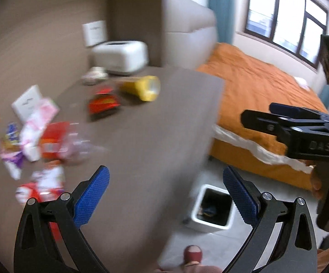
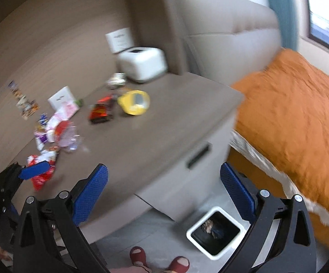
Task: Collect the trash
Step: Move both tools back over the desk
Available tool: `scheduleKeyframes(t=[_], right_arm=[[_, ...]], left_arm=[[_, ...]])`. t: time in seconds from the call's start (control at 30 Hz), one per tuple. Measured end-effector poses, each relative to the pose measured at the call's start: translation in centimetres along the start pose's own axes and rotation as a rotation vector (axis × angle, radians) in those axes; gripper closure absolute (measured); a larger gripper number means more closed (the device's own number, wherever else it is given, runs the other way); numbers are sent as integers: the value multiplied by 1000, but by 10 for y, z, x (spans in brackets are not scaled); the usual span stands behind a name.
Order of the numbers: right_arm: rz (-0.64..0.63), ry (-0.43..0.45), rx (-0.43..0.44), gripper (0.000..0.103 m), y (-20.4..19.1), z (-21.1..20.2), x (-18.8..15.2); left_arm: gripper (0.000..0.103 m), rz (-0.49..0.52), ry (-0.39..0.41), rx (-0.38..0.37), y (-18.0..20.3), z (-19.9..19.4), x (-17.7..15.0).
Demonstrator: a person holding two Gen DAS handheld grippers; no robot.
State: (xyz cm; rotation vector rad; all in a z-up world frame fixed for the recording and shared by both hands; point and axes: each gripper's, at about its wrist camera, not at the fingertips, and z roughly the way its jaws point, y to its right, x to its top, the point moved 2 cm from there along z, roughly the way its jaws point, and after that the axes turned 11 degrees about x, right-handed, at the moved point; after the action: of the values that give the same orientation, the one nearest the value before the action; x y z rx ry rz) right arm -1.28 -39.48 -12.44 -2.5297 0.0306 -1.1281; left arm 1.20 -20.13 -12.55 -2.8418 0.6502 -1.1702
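Note:
Snack wrappers lie scattered on a grey-brown table (image 1: 153,141): a yellow tube-shaped pack (image 1: 141,87), a red wrapper (image 1: 103,102), a mixed pile of pink, white and orange wrappers (image 1: 39,141), and a red-and-white wrapper (image 1: 43,186) nearest the left gripper. My left gripper (image 1: 164,195) hangs open over the table's front right part, with nothing between its blue pads. My right gripper (image 2: 164,191) is also open and empty, above the table's front corner. A white bin (image 2: 216,232) with a black liner stands on the floor below it and holds some trash.
A white toaster-like appliance (image 2: 141,64) and white cards stand at the back of the table against the wall. A bed with an orange cover (image 2: 296,113) lies to the right. The person's feet in red slippers (image 2: 139,256) stand on the grey floor by the bin.

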Motion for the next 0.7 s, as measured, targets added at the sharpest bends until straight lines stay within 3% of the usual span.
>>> scheduleKeyframes(t=[0.3,0.53,0.7], right_arm=[[-215,-80,130,5,-87,52,21],[-352,-153,199,5,-143,98,31],[-472,-211,188,5,-169,138,30]], left_arm=[[5,-106,3,177,-94,1,-11],[5,-140,-60,200,-135,17,-37],[5,-127,-68,177,-145,31,-38]])
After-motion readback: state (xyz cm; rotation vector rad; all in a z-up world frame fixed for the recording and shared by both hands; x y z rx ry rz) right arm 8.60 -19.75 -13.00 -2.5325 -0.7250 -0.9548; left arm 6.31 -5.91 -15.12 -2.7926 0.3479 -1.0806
